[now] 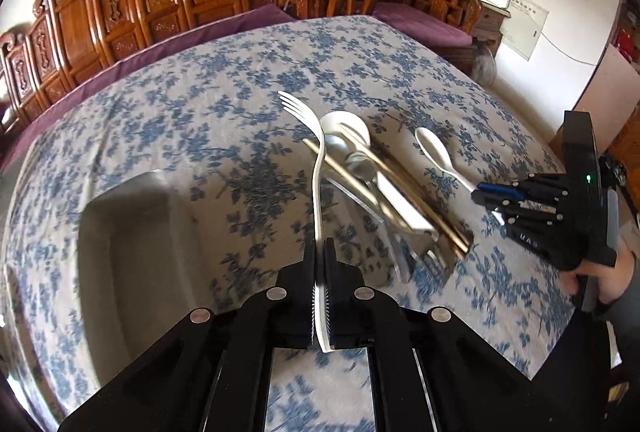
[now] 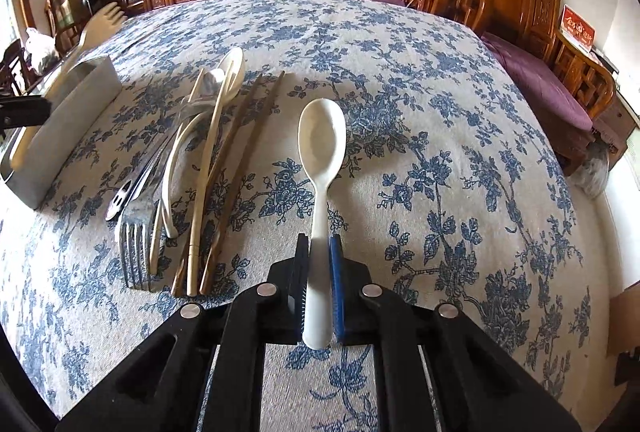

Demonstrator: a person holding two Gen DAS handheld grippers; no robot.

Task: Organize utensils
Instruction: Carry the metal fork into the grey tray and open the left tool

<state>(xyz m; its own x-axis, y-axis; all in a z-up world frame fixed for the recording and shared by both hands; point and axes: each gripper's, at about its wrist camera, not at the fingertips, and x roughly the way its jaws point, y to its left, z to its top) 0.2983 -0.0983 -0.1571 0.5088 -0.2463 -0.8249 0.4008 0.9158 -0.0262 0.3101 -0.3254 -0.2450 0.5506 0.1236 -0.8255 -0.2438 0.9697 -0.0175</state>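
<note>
Table: blue-flower cloth, spreads under & ahead of both sets of jaws.
Metal tray: just left of the left jaws, below the fork.
Utensil pile: chopsticks, metal fork, spoons, left of the right jaws, on the cloth.
Left gripper: jaws clenched on white fork handle, tines point away.
Right gripper: jaws clenched on white spoon handle, bowl ahead over the cloth.
</note>
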